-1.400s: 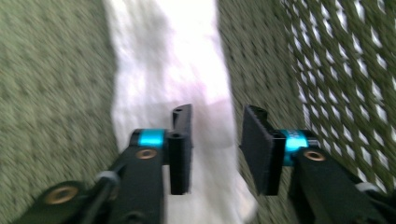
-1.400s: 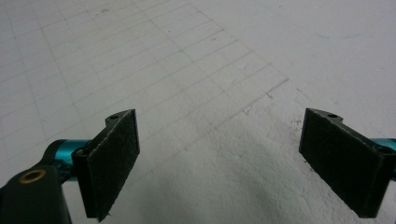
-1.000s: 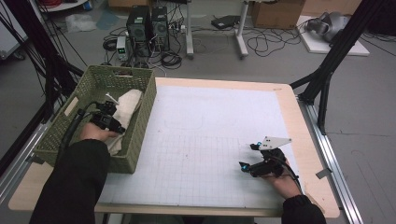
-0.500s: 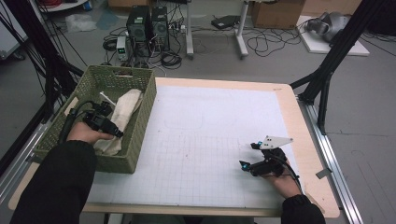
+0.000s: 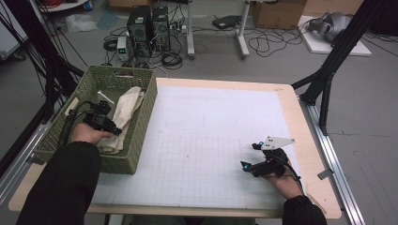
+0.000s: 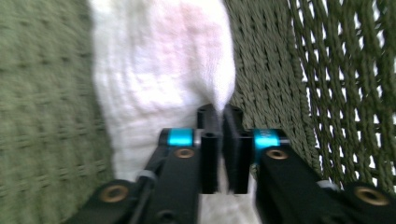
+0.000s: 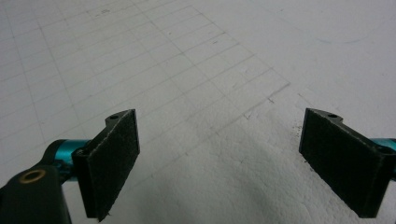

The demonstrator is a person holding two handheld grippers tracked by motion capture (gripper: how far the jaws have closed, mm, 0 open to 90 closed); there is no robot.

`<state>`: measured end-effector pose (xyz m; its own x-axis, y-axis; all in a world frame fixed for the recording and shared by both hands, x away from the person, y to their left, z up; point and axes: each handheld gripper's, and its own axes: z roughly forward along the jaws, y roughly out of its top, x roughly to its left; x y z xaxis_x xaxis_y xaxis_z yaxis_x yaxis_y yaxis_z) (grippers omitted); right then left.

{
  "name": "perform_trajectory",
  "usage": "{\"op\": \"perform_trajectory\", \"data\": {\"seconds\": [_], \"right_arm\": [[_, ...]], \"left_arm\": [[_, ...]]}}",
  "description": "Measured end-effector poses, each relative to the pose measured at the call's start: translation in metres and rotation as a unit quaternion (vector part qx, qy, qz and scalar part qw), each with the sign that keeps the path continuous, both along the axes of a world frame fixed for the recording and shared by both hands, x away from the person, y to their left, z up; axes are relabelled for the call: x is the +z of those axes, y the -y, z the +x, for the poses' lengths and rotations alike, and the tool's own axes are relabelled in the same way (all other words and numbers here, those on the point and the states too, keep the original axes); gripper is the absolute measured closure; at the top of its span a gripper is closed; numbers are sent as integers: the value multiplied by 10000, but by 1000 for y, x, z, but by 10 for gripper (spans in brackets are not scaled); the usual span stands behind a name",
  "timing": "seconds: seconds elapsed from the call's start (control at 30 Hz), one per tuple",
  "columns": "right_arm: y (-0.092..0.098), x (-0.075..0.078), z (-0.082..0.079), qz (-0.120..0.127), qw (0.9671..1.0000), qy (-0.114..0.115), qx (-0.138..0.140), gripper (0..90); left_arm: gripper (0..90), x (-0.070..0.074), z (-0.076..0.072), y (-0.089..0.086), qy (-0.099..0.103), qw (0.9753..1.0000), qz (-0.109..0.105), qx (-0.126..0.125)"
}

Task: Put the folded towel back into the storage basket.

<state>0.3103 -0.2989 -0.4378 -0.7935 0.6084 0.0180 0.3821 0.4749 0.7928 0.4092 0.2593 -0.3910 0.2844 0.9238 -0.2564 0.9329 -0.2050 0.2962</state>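
A white towel (image 5: 126, 108) lies inside the green woven basket (image 5: 143, 114) at the table's left. My left gripper (image 5: 112, 130) is down in the basket, shut on an edge of the towel (image 6: 163, 74); the cloth is pinched between the black jaws, with the basket's wall (image 6: 336, 70) close on the right. My right gripper (image 5: 249, 156) rests near the table's front right on the white gridded mat (image 5: 206, 140), pointing left. In the right gripper view its jaws stand wide open over the bare mat (image 7: 210, 88), with nothing between them.
The basket takes up the table's left edge. The wooden table rim (image 5: 305, 122) runs along the right. Behind the table are computer towers (image 5: 150, 23), cables and a black frame leg (image 5: 338, 56) on the floor.
My left hand and gripper have shifted left and slightly toward me inside the basket, with the towel pinched. The right gripper has stayed where it was.
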Motion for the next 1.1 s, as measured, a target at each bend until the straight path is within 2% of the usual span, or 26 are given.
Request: {"op": "perform_trajectory", "data": {"seconds": [0.1,0.13,0.23,0.27,0.33,0.4,0.47,0.53,0.6,0.67,0.7,0.77,0.8,0.83,0.87,0.93,1.0,1.1], "right_arm": [[-1,0,0,4,10000,0,14,115],[-1,0,0,2,10000,-4,22,115],[-2,0,1,7,10000,-6,40,115],[-2,0,1,7,10000,-17,44,115],[-2,1,1,5,10000,3,55,115],[-2,1,2,23,10000,21,53,115],[-2,1,2,34,10000,19,46,115],[-2,0,3,41,10000,12,42,115],[-2,1,2,40,10000,-7,45,115],[-3,1,2,31,10000,9,53,115],[-2,1,2,28,10000,15,46,115],[-2,1,2,25,10000,-3,9,115],[-2,1,3,43,10000,-10,23,115],[-2,0,3,14,10000,5,45,115],[-3,0,3,14,10000,-27,46,115],[-4,0,3,-4,10000,-1,64,115],[-3,0,3,-3,10000,-6,59,115],[-3,0,3,11,10000,-11,49,115]], "left_arm": [[632,-9,0,8,-265,9994,108,-180],[592,-10,-1,10,-222,9993,194,-245],[644,-10,-3,17,-92,9972,625,-390],[729,-9,-3,20,-62,9950,887,-450],[839,-8,-4,23,-74,9924,1112,-526],[856,-5,-4,25,-227,9893,1313,-593],[859,-3,-6,23,-528,9858,1436,-696],[859,1,-7,22,-515,9877,1286,-720],[852,-2,-6,23,-646,9875,1157,-850],[777,-1,-4,20,-616,9901,924,-855],[716,2,-4,17,-563,9922,766,-809],[651,9,-3,11,-260,9963,452,-681],[640,13,-3,9,-154,9976,248,-623],[648,15,-2,7,-52,9984,133,-550],[678,17,-2,5,118,9987,130,-485],[764,15,-1,4,299,9982,261,-445],[815,6,1,5,250,9979,438,-399],[816,-6,2,8,124,9977,507,-427]]}}
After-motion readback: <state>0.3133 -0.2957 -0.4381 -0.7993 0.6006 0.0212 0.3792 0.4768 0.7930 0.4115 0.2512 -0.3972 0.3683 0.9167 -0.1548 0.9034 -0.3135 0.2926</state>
